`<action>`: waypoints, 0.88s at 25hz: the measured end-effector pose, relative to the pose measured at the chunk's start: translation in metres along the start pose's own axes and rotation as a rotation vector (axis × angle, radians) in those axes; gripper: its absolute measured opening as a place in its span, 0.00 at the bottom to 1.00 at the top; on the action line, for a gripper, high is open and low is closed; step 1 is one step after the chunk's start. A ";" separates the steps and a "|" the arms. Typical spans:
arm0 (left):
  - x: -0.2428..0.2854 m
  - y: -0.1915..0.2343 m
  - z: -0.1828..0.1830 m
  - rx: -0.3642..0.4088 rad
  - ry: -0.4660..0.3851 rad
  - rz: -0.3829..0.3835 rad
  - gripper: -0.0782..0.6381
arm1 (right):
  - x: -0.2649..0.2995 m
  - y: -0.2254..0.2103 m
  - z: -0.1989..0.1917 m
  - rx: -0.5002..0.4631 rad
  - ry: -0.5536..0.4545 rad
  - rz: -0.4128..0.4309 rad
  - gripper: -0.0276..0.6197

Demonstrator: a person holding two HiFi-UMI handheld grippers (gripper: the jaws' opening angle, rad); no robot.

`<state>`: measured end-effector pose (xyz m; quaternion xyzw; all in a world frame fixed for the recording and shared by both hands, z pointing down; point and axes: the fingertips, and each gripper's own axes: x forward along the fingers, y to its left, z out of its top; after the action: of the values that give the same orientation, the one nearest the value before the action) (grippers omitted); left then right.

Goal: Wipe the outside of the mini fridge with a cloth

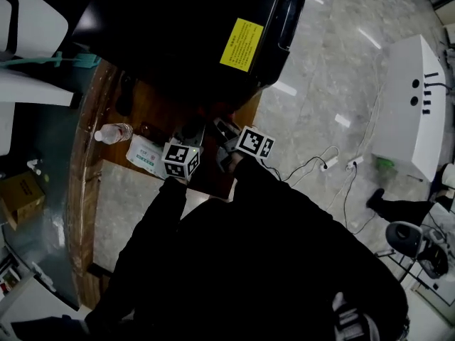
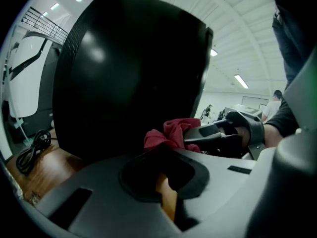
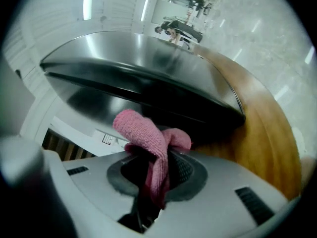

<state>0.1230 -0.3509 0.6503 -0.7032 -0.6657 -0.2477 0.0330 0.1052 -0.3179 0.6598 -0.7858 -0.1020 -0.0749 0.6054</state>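
Observation:
The black mini fridge (image 1: 192,27) with a yellow label stands on the wooden table (image 1: 153,112). Its glossy side fills the left gripper view (image 2: 129,73), and it looms close over the right gripper view (image 3: 143,68). My right gripper (image 1: 224,130) is shut on a pink-red cloth (image 3: 148,138), which bunches up out of its jaws just short of the fridge. In the left gripper view that cloth (image 2: 168,133) shows in the right gripper (image 2: 190,135). My left gripper (image 1: 190,135) sits beside it, low at the fridge's foot, its jaws lost in the dark recess (image 2: 166,175).
A water bottle (image 1: 114,132) and a white-green packet (image 1: 146,155) lie on the table to the left of the grippers. A coiled black cable (image 2: 32,148) lies left of the fridge. Cables (image 1: 334,163) and a white unit (image 1: 412,112) are on the floor to the right.

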 end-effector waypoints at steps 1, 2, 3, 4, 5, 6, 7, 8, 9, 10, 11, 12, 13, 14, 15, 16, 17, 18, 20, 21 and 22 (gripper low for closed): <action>-0.016 -0.015 0.013 0.007 -0.037 -0.023 0.11 | -0.014 0.021 0.001 -0.058 -0.002 0.012 0.16; -0.031 -0.031 0.027 0.015 -0.075 -0.050 0.11 | -0.029 0.041 0.005 -0.128 -0.008 0.026 0.17; -0.045 -0.047 0.041 0.026 -0.109 -0.078 0.11 | -0.043 0.062 0.011 -0.205 -0.015 0.044 0.17; -0.058 -0.063 0.052 0.039 -0.135 -0.101 0.11 | -0.058 0.084 0.015 -0.282 -0.020 0.070 0.17; -0.072 -0.078 0.061 0.049 -0.151 -0.121 0.11 | -0.074 0.106 0.018 -0.355 -0.020 0.097 0.17; -0.086 -0.092 0.068 0.054 -0.158 -0.136 0.11 | -0.090 0.125 0.018 -0.424 -0.015 0.118 0.17; -0.098 -0.104 0.073 0.060 -0.158 -0.144 0.11 | -0.105 0.141 0.018 -0.492 -0.007 0.132 0.17; -0.109 -0.113 0.078 0.072 -0.156 -0.144 0.11 | -0.118 0.155 0.018 -0.563 0.004 0.141 0.17; -0.118 -0.121 0.082 0.088 -0.154 -0.139 0.11 | -0.130 0.168 0.018 -0.638 0.016 0.148 0.17; -0.126 -0.127 0.087 0.105 -0.157 -0.128 0.11 | -0.139 0.178 0.018 -0.714 0.029 0.155 0.17; -0.133 -0.132 0.092 0.117 -0.165 -0.113 0.11 | -0.148 0.187 0.019 -0.792 0.044 0.166 0.17; -0.138 -0.138 0.097 0.122 -0.180 -0.093 0.11 | -0.157 0.193 0.020 -0.873 0.061 0.181 0.16; -0.142 -0.144 0.103 0.117 -0.199 -0.068 0.11 | -0.164 0.197 0.021 -0.955 0.082 0.200 0.16; -0.145 -0.150 0.108 0.103 -0.221 -0.040 0.11 | -0.171 0.199 0.023 -1.032 0.105 0.219 0.16; -0.146 -0.156 0.112 0.085 -0.242 -0.014 0.11 | -0.177 0.200 0.024 -1.091 0.126 0.237 0.16; -0.147 -0.163 0.114 0.068 -0.261 0.010 0.11 | -0.185 0.200 0.025 -1.126 0.144 0.257 0.16; -0.146 -0.172 0.116 0.058 -0.275 0.031 0.11 | -0.194 0.199 0.028 -1.140 0.160 0.280 0.16; -0.143 -0.185 0.116 0.055 -0.283 0.052 0.11 | -0.206 0.196 0.032 -1.141 0.174 0.302 0.16; -0.135 -0.223 0.113 0.061 -0.288 0.088 0.11 | -0.240 0.189 0.044 -1.139 0.197 0.338 0.16; -0.132 -0.244 0.111 0.069 -0.293 0.103 0.11 | -0.257 0.184 0.049 -1.143 0.209 0.355 0.16; -0.130 -0.260 0.110 0.076 -0.301 0.115 0.11 | -0.272 0.182 0.052 -1.149 0.220 0.372 0.16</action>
<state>-0.0904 -0.3996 0.4294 -0.7676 -0.6305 -0.1118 -0.0266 -0.1125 -0.3309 0.4108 -0.9788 0.1568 -0.0915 0.0947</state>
